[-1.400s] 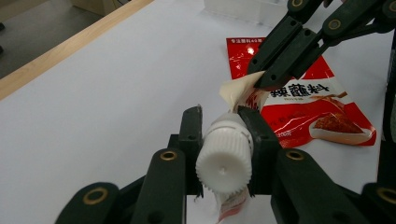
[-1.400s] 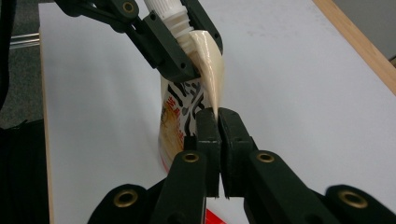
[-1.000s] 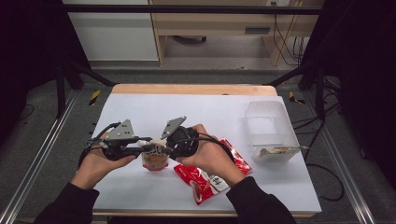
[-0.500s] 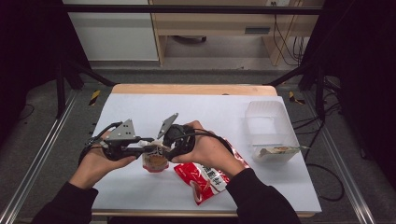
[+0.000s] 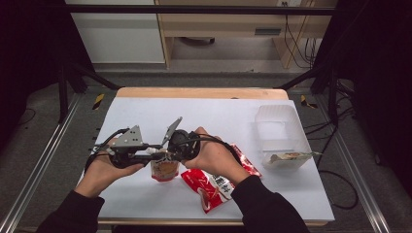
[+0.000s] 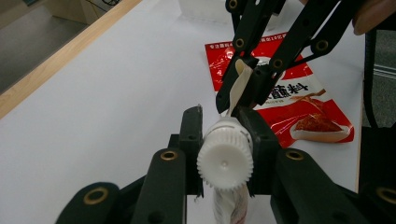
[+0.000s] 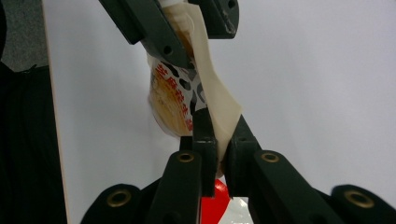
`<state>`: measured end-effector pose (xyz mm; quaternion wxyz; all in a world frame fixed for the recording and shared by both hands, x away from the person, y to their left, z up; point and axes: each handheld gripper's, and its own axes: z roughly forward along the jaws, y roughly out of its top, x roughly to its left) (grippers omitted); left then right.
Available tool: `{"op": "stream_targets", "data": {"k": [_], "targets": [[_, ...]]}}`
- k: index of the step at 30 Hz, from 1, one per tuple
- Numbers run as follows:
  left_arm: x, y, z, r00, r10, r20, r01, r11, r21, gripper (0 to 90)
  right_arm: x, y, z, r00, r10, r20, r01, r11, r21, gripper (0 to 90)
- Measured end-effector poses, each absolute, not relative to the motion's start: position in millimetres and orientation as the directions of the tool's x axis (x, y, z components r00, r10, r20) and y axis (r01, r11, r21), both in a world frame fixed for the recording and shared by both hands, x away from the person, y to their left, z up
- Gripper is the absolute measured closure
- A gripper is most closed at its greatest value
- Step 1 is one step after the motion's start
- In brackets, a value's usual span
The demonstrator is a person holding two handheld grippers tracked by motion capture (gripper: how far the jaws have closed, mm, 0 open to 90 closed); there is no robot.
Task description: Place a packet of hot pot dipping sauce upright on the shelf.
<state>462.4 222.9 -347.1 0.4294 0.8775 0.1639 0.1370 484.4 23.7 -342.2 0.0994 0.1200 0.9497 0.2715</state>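
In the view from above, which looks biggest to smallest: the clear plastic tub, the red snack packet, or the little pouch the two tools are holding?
1. Clear plastic tub, clearly largest.
2. Red snack packet, though an arm hides part of it.
3. Little pouch, smallest; its top is tucked under the grippers.

White table [image 5: 145,116]: red packet [image 5: 214,187] front, clear plastic tub [image 5: 279,133] right.

Lab-type recording bay: white-topped table [image 5: 145,116] inside a black metal frame [image 5: 194,8], loose cables [image 5: 296,34] on grey floor [image 5: 48,145].
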Motion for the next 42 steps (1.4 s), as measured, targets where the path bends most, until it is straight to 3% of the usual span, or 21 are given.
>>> {"op": "stream_targets", "data": {"k": [5,6,9,15,27,42], "targets": [[462,228,-348,0.897,0.434,0.080,0.187,-0.538,0.822,70.4,484,26,-336,-0.949,0.280,-0.146,0.158,0.821,0.549,88.1],[462,230,-348,0.893,0.444,0.075,0.190,-0.523,0.830,67.1,484,26,-335,-0.947,0.286,-0.147,0.164,0.823,0.543,88.1],[462,237,-350,0.872,0.485,0.067,0.205,-0.487,0.849,45.8,486,26,-332,-0.944,0.287,-0.162,0.160,0.830,0.535,88.2],[458,251,-362,0.840,0.540,0.060,0.242,-0.471,0.848,26.6,495,17,-323,-0.934,0.307,-0.181,0.166,0.825,0.541,88.2],[451,277,-416,0.763,0.644,0.045,0.336,-0.456,0.824,13.4,512,-15,-301,-0.916,0.339,-0.214,0.160,0.798,0.581,88.2],[446,293,-435,0.693,0.719,0.055,0.361,-0.412,0.837,7.6,524,-78,-266,-0.871,0.395,-0.292,0.164,0.794,0.586,88.2]]}}
